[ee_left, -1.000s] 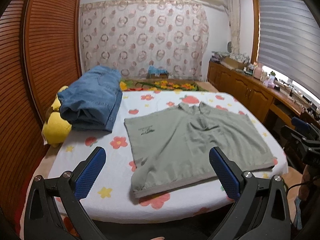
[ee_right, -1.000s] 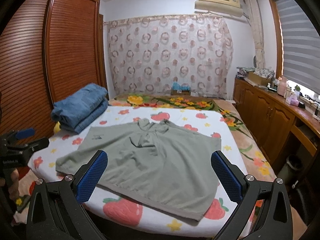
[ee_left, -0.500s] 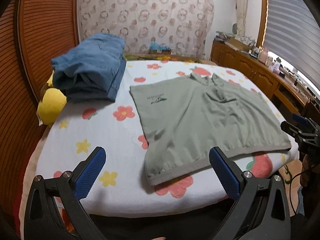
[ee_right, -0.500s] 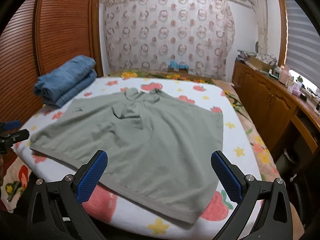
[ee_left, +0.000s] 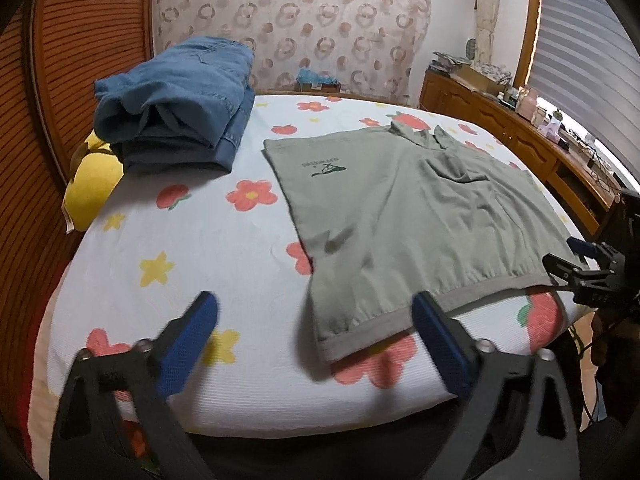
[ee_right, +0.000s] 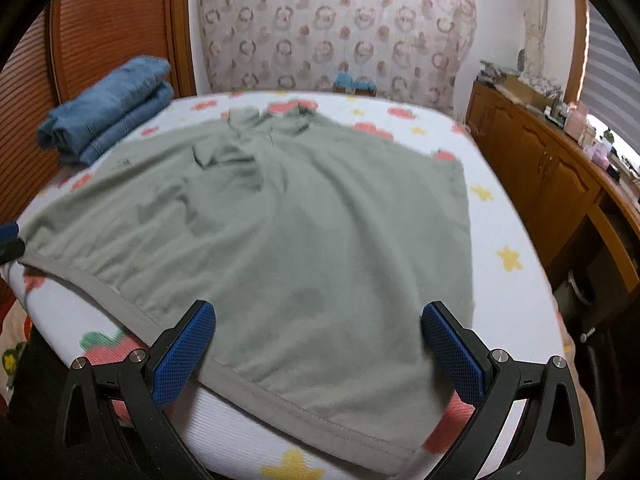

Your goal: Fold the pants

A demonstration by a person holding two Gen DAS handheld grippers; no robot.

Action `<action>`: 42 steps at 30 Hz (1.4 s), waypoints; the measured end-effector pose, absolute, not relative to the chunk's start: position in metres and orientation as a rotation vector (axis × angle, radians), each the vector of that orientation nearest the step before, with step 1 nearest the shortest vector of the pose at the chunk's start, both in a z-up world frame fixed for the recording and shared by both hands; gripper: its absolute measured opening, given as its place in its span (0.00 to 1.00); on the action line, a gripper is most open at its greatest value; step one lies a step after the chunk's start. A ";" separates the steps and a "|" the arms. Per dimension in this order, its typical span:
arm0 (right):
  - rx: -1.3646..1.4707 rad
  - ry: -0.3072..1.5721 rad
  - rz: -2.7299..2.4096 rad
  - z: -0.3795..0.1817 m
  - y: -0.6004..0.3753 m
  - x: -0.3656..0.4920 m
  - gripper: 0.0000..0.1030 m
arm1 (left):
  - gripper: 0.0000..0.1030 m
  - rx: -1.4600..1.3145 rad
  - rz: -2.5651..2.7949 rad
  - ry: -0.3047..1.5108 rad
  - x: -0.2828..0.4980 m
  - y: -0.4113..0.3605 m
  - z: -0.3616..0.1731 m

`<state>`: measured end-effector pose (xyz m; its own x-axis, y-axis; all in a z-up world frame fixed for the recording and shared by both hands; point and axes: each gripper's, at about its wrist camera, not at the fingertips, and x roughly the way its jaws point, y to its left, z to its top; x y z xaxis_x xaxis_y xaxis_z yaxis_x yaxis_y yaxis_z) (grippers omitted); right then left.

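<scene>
A grey-green garment (ee_left: pixel 416 216) lies spread flat on the flower-print bed (ee_left: pixel 192 248); it has a collar at the far end and a banded hem at the near edge. My left gripper (ee_left: pixel 314 312) hovers over the garment's near left corner. Its jaws are closing, the hem corner lies between them, and the pads do not press on it. My right gripper (ee_right: pixel 319 312) stands open above the garment (ee_right: pixel 304 232) near its right hem corner, with cloth below the gap. The right gripper (ee_left: pixel 576 260) also shows at the bed's right edge in the left wrist view.
Folded blue jeans (ee_left: pixel 180 92) sit at the bed's far left, on a yellow plush (ee_left: pixel 90 188). A slatted wooden wardrobe (ee_left: pixel 80 40) runs along the left. A wooden cabinet (ee_right: pixel 540 168) with clutter lines the right wall. A floor gap separates it from the bed.
Both grippers have come down and closer to the bed, so the garment fills more of each view. The left jaws stand a little narrower than before.
</scene>
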<state>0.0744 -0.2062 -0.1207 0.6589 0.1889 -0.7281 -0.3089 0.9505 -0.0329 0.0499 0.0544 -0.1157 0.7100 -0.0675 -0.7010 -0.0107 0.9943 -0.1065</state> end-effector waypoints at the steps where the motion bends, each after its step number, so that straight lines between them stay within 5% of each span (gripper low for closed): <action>1: -0.138 0.807 0.287 -0.116 -0.208 0.072 1.00 | 0.84 -0.117 -0.038 0.786 0.050 0.057 -0.117; 21: -0.131 0.748 0.291 -0.110 -0.219 0.030 1.00 | 0.19 -0.140 -0.144 0.783 0.047 0.052 -0.127; 27: -0.144 0.760 0.307 -0.106 -0.224 0.056 0.98 | 0.09 -0.143 -0.189 0.760 0.049 0.045 -0.113; 30: -0.140 0.761 0.320 -0.103 -0.226 0.071 0.89 | 0.07 -0.125 -0.218 0.740 0.052 0.036 -0.101; 34: -0.138 0.758 0.312 -0.100 -0.229 0.072 0.65 | 0.06 -0.107 -0.274 0.726 0.061 0.020 -0.087; 42: -0.086 0.761 0.320 -0.095 -0.247 0.073 0.51 | 0.05 -0.052 -0.369 0.703 0.083 -0.020 -0.065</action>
